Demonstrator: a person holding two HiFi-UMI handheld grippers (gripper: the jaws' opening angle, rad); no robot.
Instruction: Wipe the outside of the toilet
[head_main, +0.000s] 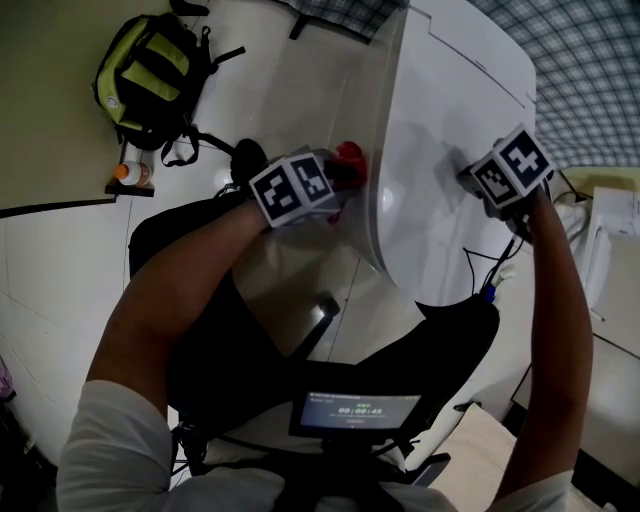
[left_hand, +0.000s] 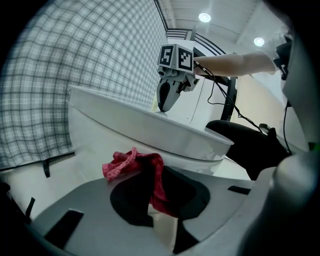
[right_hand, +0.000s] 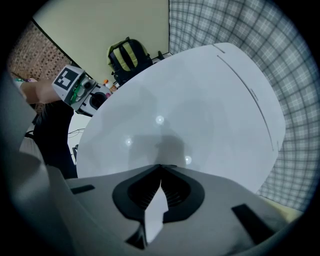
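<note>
The white toilet (head_main: 450, 150) has its lid (right_hand: 190, 110) down. A red cloth (head_main: 350, 158) is pinched in my left gripper (head_main: 345, 180), which is held low against the toilet's left side under the lid's rim. In the left gripper view the cloth (left_hand: 134, 164) bunches out between the black pads and lies close to the white bowl wall (left_hand: 90, 135). My right gripper (head_main: 470, 185) points straight down, jaws shut, empty, with its tip resting on the lid's right part. The left gripper view also shows that gripper (left_hand: 163, 104) standing on the lid.
A yellow and black backpack (head_main: 150, 80) and an orange-capped bottle (head_main: 130, 172) sit on the floor at the left. A checked wall (head_main: 590, 70) runs behind the toilet. Cables (head_main: 490, 270) hang at the right, near a white box (head_main: 615, 215). A small screen (head_main: 355, 410) sits below.
</note>
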